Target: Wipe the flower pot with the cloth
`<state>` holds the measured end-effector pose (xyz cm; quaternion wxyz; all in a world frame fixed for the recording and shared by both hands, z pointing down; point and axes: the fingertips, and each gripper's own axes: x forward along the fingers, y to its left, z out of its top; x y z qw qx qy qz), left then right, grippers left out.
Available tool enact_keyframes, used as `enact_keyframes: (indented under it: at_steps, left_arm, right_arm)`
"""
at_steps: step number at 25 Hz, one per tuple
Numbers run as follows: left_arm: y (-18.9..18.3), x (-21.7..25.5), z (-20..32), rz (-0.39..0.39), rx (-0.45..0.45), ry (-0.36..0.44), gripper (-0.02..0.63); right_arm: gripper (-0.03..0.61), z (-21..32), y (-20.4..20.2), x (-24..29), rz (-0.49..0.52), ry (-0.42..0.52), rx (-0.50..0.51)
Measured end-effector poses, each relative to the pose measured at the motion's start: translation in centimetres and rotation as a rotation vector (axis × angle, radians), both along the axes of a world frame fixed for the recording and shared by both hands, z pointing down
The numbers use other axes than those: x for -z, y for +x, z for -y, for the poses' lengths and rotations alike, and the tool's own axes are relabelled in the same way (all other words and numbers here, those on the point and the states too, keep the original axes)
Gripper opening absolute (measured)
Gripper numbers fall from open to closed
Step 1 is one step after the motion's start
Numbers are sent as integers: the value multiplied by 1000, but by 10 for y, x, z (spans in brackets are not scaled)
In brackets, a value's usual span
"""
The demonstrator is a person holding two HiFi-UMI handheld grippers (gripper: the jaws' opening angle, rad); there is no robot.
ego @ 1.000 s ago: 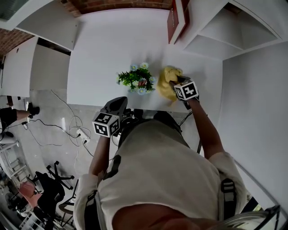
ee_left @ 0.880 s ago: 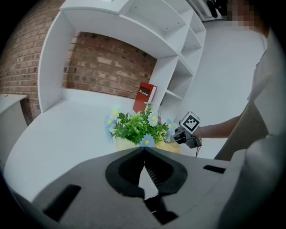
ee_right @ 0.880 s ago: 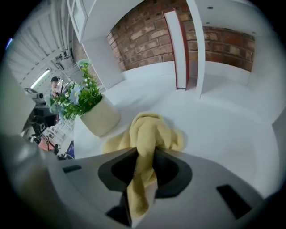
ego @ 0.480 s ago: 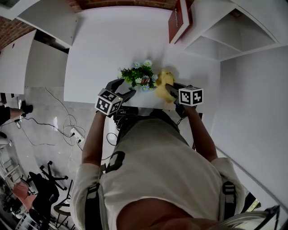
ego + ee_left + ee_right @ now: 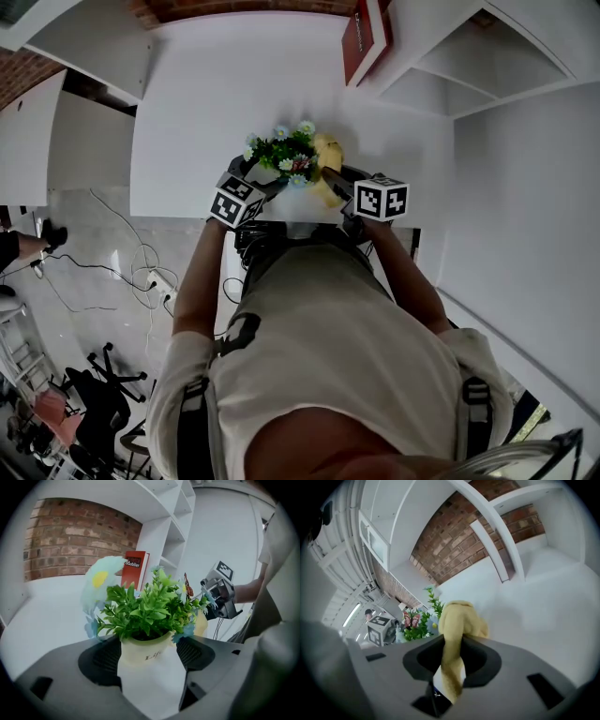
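- At the near edge of the bench, the left tool has risen from below the edge. It now reaches the flower pot from the left, and its jaws have just been opening.
- On the right side, the right tool has lifted the cloth off the bench and carried it left and nearer, up against the foliage. Its jaws have just been closing on the cloth.
- For the task this looks like the set-up before the wipe. One tool is placed to steady the pot and the other has the cloth ready beside it. No rubbing of the pot wall can be seen yet.
- The left tool stands as wide as it goes, with the cream pot upright between its two jaws. The jaws sit just beside the pot's wall and do not seem to press on it, so it has hold of nothing.
- The right tool is nearly closed and pinches a fold of the yellow cloth, which bunches beyond the jaws and hangs below them.
- The cloth lies just to the right of the pot, but leaves hide whether it touches the wall.
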<state>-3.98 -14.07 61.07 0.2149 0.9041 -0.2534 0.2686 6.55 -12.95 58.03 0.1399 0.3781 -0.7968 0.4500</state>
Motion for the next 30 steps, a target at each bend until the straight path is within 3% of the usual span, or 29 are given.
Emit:
enact_keyframes:
  at_steps: [7,16,20,30]
  left_arm:
    - [5,-1,-8,-13,71,11,350]
    - [6,0,-24,14,53,13,350]
    - [4,-2,-28,20,41,10,350]
    - [4,5,-22,21,-9,-5,350]
  right_arm:
    - [101,-7,-9,-40,74,-97,-129]
    - [104,-39,-8,-79,44,-244,-171]
    - [104,-34,-8,-68,62,-231,-161]
    - [104,-2,1,-8,118,-68,-190]
